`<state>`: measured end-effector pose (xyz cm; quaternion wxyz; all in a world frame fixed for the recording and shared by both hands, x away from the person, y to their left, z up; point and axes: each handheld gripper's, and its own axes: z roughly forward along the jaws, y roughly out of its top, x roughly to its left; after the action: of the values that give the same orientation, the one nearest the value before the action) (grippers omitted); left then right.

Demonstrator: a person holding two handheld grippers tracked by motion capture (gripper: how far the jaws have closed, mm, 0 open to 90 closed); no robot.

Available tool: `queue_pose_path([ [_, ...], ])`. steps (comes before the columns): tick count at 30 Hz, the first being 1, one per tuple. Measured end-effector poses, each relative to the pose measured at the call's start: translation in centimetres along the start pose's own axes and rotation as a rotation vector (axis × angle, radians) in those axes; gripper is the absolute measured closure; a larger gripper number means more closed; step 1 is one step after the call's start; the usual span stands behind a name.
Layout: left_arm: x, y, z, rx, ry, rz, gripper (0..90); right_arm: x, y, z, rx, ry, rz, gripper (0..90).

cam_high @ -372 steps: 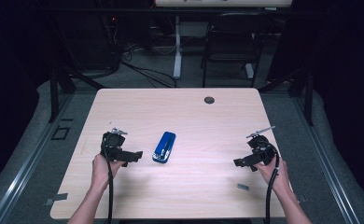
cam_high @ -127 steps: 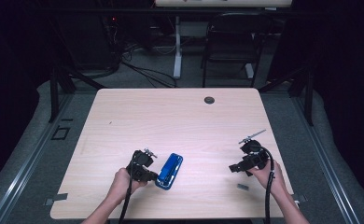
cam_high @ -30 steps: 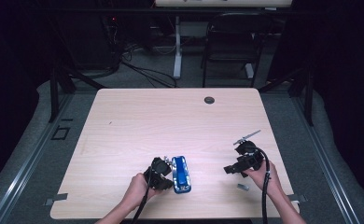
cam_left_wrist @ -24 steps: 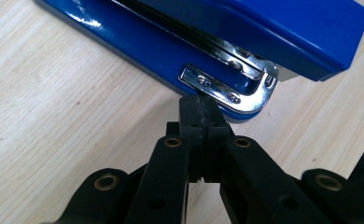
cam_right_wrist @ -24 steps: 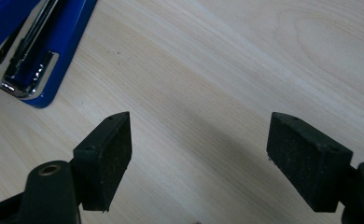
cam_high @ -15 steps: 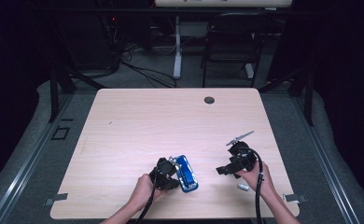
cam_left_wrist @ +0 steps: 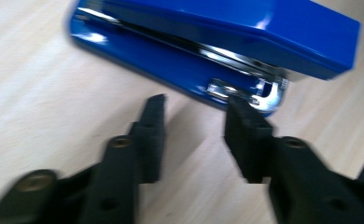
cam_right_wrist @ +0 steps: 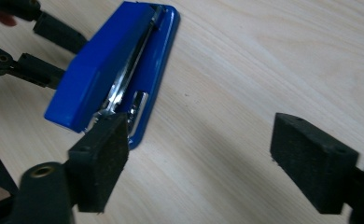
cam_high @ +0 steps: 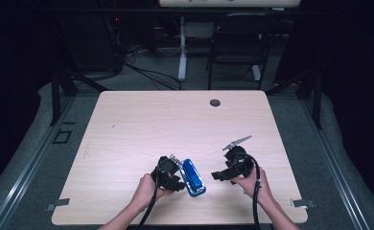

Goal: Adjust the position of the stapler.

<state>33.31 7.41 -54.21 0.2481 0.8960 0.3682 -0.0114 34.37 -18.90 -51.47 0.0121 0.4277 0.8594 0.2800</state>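
Stapler (cam_high: pixel 192 177), blue, one item, lying flat on the light wooden table (cam_high: pixel 142 124) near the front edge, a little left of centre in the high view, its length running away from the person and slightly to the left. Left gripper (cam_high: pixel 178 176), held in the person's left hand (cam_high: pixel 146 189), sits just beside the stapler's left flank; right gripper (cam_high: pixel 218 175), held in the right hand (cam_high: pixel 254 184), stands apart to the stapler's right, jaws turned toward it, bare table between them. A small dark round grommet (cam_high: pixel 215 102) is set in the table near the far edge; a black chair (cam_high: pixel 235 48) stands on the floor beyond. Left gripper view: the stapler (cam_left_wrist: pixel 217 42) lies across the top of the frame, blue cap over a bright metal magazine and blue base; the left gripper (cam_left_wrist: pixel 194 105) has just been opening, its jaws parted with bare table in the gap, the right-hand fingertip (cam_left_wrist: pixel 245 116) at the stapler's metal end, contact uncertain through the blur; nothing gripped. Right gripper view: the stapler (cam_right_wrist: pixel 101 70) lies diagonally at upper left, the left gripper's fingers (cam_right_wrist: pixel 40 70) at its far side; the right gripper (cam_right_wrist: pixel 208 140) has been opening a little and stands wide, holding nothing, wood grain between its pads.
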Motion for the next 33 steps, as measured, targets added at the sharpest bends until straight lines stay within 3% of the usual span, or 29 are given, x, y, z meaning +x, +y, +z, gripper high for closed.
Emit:
queue_pose_path([
  [6, 1.5, -0.1, -1.4, -0.007, 0.069, -0.021, 25.9, 1.5, 1.0, 0.4, -0.024, 0.026, -0.006, 7.5],
  [9, 2.2, -0.3, -2.3, -0.027, 0.106, -0.041, 15.3, 2.2, 1.3, 0.9, -0.005, 0.051, -0.022, 7.6],
  [16, 4.5, -0.8, -3.4, -0.049, 0.148, -0.093, 1.9, 3.6, 1.9, 2.1, 0.01, 0.075, -0.052, 16.4],
  [21, 5.5, -1.0, -3.3, -0.046, 0.154, -0.116, 0.6, 5.6, 2.2, 2.9, 0.027, 0.074, -0.1, 24.6],
  [24, 5.6, -1.0, -3.2, -0.053, 0.15, -0.117, 0.0, 6.4, 2.3, 3.3, 0.022, 0.073, -0.106, 27.9],
  [33, 5.5, -0.8, -2.8, -0.04, 0.163, -0.092, 0.0, 7.9, 2.0, 4.4, 0.033, 0.001, -0.122, 41.5],
])
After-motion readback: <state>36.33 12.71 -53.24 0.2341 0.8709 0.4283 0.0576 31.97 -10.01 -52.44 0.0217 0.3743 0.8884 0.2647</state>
